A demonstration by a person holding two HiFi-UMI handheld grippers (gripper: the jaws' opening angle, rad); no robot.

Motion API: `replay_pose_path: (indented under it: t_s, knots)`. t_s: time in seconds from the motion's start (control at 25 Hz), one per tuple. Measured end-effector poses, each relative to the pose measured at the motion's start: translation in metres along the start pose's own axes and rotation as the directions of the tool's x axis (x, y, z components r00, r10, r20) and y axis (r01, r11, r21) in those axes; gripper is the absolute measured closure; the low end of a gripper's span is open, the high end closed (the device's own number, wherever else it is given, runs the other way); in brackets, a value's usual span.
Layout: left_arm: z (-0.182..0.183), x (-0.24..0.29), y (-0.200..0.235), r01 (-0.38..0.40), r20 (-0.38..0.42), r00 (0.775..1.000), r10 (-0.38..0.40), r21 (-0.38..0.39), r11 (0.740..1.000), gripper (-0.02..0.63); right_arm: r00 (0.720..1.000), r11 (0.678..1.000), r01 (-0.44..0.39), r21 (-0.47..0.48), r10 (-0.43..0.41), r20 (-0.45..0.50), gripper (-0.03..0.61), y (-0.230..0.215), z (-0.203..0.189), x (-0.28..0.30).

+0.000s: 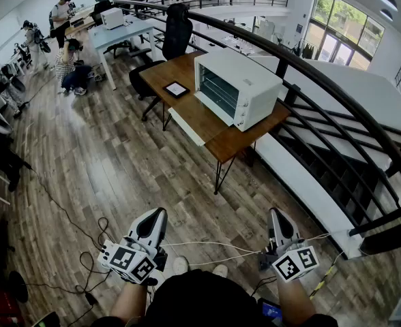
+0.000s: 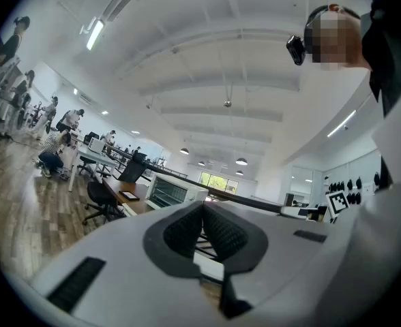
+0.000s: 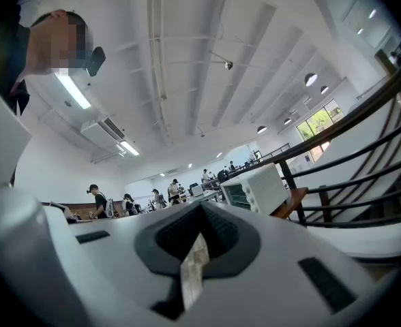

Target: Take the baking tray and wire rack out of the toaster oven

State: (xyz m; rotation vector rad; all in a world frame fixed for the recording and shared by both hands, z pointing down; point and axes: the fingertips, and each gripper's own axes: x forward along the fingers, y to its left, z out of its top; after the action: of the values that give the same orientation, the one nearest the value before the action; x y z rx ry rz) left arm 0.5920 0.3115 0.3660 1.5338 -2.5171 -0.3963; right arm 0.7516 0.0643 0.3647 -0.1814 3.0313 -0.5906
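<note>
Left tool (image 1: pixel 157 216): jaws together, nothing between them. Right tool (image 1: pixel 276 218): same, closed and empty. I hold both low and level, well short of the toaster oven (image 1: pixel 236 87).

The oven sits on the wooden tabletop (image 1: pixel 199 125), at the end nearest the railing (image 1: pixel 337 97), with its glass door facing the open floor (image 1: pixel 119 162). The door looks closed. I see no baking tray or wire rack on the tabletop or anywhere outside the oven, so I judge both are inside. I can't resolve them through the glass from here.

Progress: nothing done. Left to do: close in on the oven, open the door, pull the tray, pull the rack, set both down.

Around the oven:
- A small tablet (image 1: pixel 176 89) lies on the tabletop in front of the oven's door. It may crowd the door swing or the set-down spot.
- A black office chair (image 1: pixel 144 80) stands beyond the tablet, at the tabletop's edge.
- Cables (image 1: pixel 84 247) trail on the floor between me and the oven, off to its door side. Trip risk on approach.
- People are working well beyond the oven, no conflict.
</note>
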Motion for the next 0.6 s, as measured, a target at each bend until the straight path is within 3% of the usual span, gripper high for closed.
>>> replay_pose_path:
  t_s: [0.24, 0.6]
  knots:
    - [-0.001, 0.005, -0.004, -0.005, 0.007, 1.000, 0.005, -0.007, 1.000, 0.600, 1.000, 1.000, -0.008, 0.017, 0.008, -0.004, 0.584, -0.005, 0.001, 0.003]
    - [-0.004, 0.016, -0.016, 0.009, 0.000, 1.000, -0.009, -0.004, 1.000, 0.600, 0.994, 0.993, -0.102, 0.061, 0.105, -0.042, 0.581, 0.002, -0.004, 0.012]
